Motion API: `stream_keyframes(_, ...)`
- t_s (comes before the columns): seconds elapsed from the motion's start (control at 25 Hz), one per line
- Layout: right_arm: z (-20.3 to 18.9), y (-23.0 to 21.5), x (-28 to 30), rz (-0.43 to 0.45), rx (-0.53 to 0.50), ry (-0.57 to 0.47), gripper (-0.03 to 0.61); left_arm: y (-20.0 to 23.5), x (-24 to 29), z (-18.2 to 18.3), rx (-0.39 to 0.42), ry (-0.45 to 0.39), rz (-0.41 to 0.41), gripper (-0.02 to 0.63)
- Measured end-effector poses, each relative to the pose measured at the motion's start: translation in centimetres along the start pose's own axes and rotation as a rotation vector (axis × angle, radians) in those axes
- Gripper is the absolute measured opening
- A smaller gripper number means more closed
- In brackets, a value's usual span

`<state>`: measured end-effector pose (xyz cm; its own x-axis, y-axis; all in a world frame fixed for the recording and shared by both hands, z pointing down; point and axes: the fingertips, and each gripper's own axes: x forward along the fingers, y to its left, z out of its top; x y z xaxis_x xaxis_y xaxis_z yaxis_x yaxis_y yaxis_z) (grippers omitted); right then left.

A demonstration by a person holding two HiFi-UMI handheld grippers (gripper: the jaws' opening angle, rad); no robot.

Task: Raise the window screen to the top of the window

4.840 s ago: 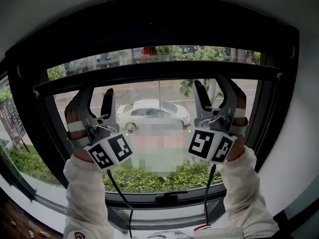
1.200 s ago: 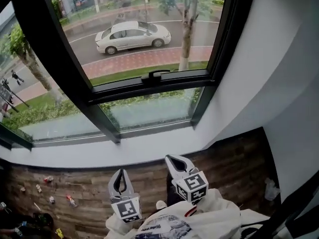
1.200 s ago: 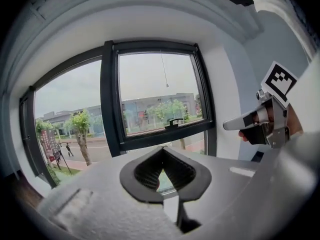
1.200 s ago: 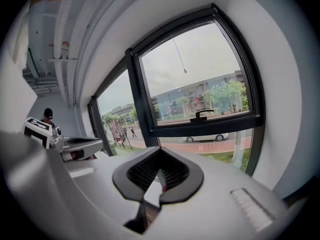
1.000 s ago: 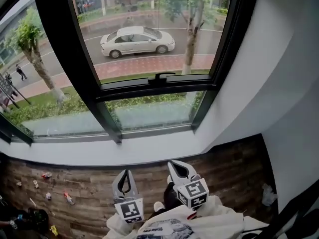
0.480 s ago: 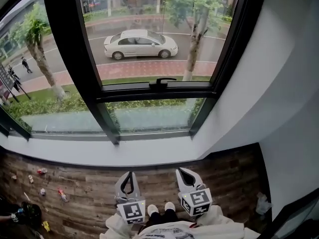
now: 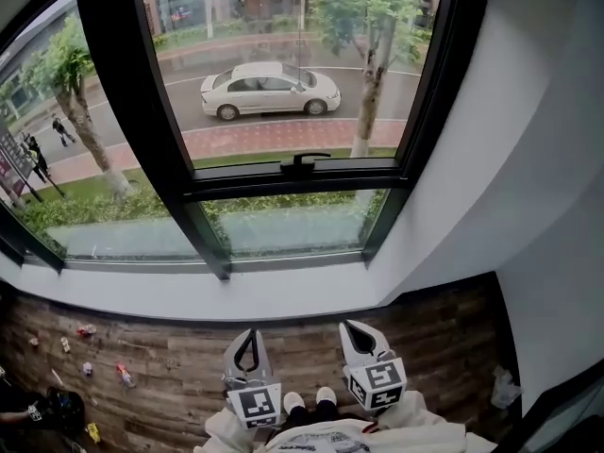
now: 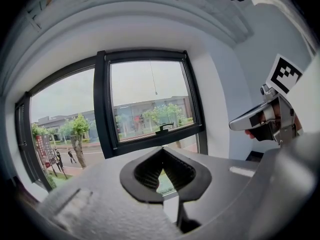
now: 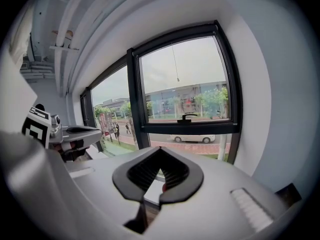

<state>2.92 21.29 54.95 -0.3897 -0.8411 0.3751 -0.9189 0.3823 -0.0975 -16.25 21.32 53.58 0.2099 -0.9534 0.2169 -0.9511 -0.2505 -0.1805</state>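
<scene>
— Screen [image 8: 145, 55] location?
— Up at window [image 7: 283, 173] top, hard to tell from frame. Cord [image 7: 301, 17] hanging down mid-pane.
— Jaws?
— Left gripper [image 7: 247, 333]: jaws fully closed, nothing between. Right gripper [image 7: 357, 327]: same, closed and empty.
— Position?
— Side by side, low over wood floor [image 7: 142, 347], well back from window, pointing toward it.

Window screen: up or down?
Up: the left gripper view shows the whole pane clear, with only the pull cord hanging from the top.
</scene>
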Motion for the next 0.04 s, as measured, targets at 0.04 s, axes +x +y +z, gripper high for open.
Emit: stream_keyframes(0.04,-0.09,-0.16,-0.02,-0.001,0.002,0.001,0.003,-0.03,0.11,0.03,0.001,0.000,0.001,0.002)
